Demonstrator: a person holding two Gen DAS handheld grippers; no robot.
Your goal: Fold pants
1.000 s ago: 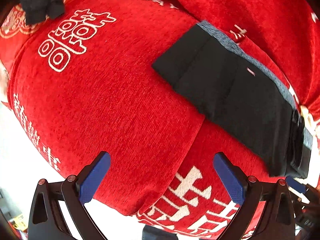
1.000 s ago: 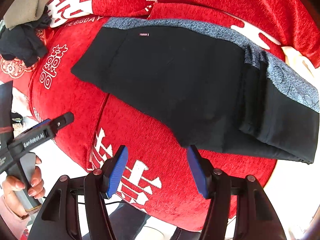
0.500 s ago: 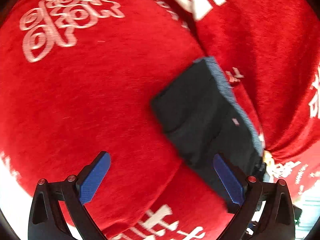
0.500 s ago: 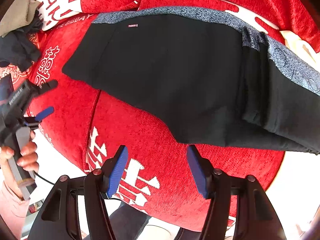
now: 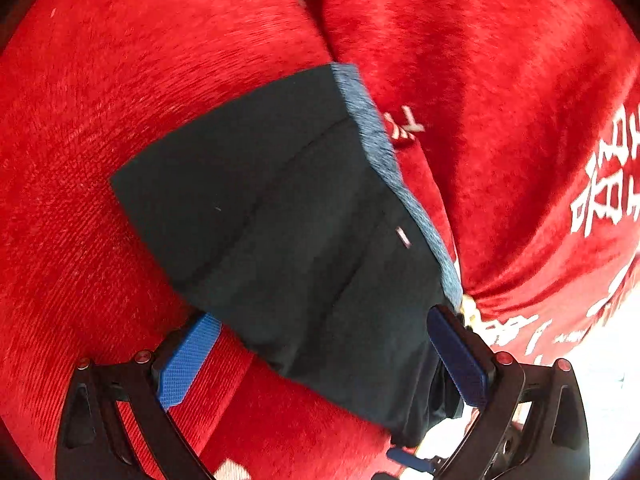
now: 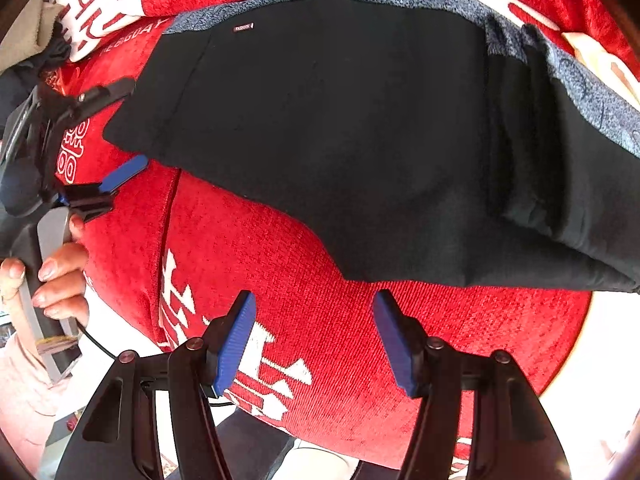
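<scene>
Jaws: both grippers spread wide, pinching nothing. Left gripper (image 5: 324, 356) straddles the near edge of the pants; right gripper (image 6: 316, 336) hangs above bare cover beside them.

Item: black fabric pants (image 6: 360, 128) with a speckled grey-blue waistband, folded flat, small white label near the band. They lie on the red plush cover (image 6: 360, 340) bearing white characters.

Obscured: the pants' right end is bunched and cut off at the picture's edge.

Right wrist view only: a hand (image 6: 52, 276) gripping the left handle, and a heap of dark and beige cloth (image 6: 36, 40) left of the pants.
</scene>
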